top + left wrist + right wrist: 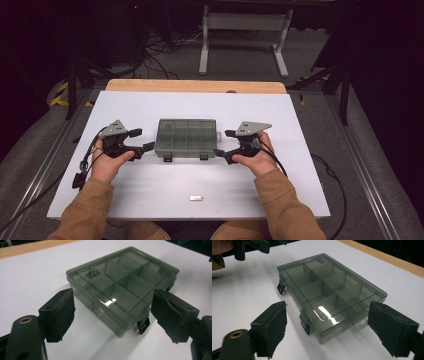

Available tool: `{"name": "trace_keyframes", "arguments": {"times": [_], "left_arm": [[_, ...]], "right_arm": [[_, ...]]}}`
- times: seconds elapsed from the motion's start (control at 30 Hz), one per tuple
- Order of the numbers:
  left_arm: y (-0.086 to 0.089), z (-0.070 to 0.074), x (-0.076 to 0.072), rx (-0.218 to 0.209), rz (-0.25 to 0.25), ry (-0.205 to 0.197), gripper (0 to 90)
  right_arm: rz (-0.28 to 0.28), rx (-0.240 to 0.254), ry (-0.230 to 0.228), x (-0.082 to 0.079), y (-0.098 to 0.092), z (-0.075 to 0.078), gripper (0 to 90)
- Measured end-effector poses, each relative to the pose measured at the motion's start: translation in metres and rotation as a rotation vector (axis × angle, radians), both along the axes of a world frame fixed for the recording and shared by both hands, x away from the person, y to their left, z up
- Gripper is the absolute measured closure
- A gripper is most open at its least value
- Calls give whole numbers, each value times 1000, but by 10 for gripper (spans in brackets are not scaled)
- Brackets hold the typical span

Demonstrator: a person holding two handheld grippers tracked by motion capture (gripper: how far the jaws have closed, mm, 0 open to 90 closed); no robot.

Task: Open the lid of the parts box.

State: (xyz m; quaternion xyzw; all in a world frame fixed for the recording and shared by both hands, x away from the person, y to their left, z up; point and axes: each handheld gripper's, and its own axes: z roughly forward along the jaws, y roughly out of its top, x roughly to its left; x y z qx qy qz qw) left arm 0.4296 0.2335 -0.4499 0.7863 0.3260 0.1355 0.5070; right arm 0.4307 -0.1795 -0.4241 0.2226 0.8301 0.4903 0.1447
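- A smoky translucent compartment box (186, 138) is seen lying flat, lid closed, near the middle of the white worktop (150, 107).
- Inner dividers are visible through the lid; two dark latches (167, 157) are set on the box's 6 o'clock edge in the high view.
- The left gripper (141, 140) is held at the box's 9 o'clock side, just beside it; whether it touches cannot be told from above.
- In the left gripper view the jaws are spread wide, with the box (122, 287) lying beyond and between them, nothing being gripped.
- The right gripper (224, 142) is held at the box's 3 o'clock side, close by.
- In the right gripper view its jaws are likewise wide apart, the box (329, 292) ahead of them and ungripped; the left gripper (253, 246) is glimpsed at 11 o'clock.
- Each gripper is grasped by a hand, left (106, 162) and right (257, 159), with tan sleeves (282, 210) entering from 6 o'clock.
- A small pale, oblong object (196, 198) is seen on the worktop at 6 o'clock of the box, well apart from it; what it is cannot be told.
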Motion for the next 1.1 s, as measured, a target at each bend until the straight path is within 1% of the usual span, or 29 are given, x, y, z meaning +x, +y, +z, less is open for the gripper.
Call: {"name": "trace_keyframes", "arguments": {"times": [0.2, 0.27, 0.4, 0.43, 0.57, 0.67, 0.8, 0.9, 0.93, 1.0, 1.07, 1.1], "left_arm": [[-1, -5, 2, 38, -11, 18, 200], [-1, -7, 2, 37, -17, 23, 221], [-2, -10, 3, 49, -38, 22, 245], [-2, -11, 3, 49, -41, 25, 245], [-1, -16, 4, 55, -60, 41, 271], [-1, -21, 4, 47, -76, 46, 298], [-2, -25, 4, 52, -85, 51, 311], [-2, -26, 4, 60, -91, 50, 323], [-3, -27, 4, 68, -98, 58, 336], [-3, -28, 4, 79, -103, 59, 349], [-3, -29, 4, 84, -106, 62, 368], [-3, -30, 4, 79, -107, 69, 378]], "right_arm": [[7, -21, 32, 1, 0, -6, 233], [8, -29, 38, 2, 0, -9, 249], [10, -48, 53, 3, 3, -15, 286], [10, -48, 53, 3, 3, -15, 286], [7, -75, 50, 4, 4, -20, 323], [8, -82, 59, 4, 5, -24, 333], [9, -92, 66, 5, 4, -28, 359], [11, -94, 67, 4, 4, -29, 377], [15, -95, 72, 5, 4, -31, 382], [21, -96, 77, 5, 5, -33, 386], [25, -104, 82, 5, 5, -35, 395], [25, -106, 84, 5, 6, -36, 398]]}}
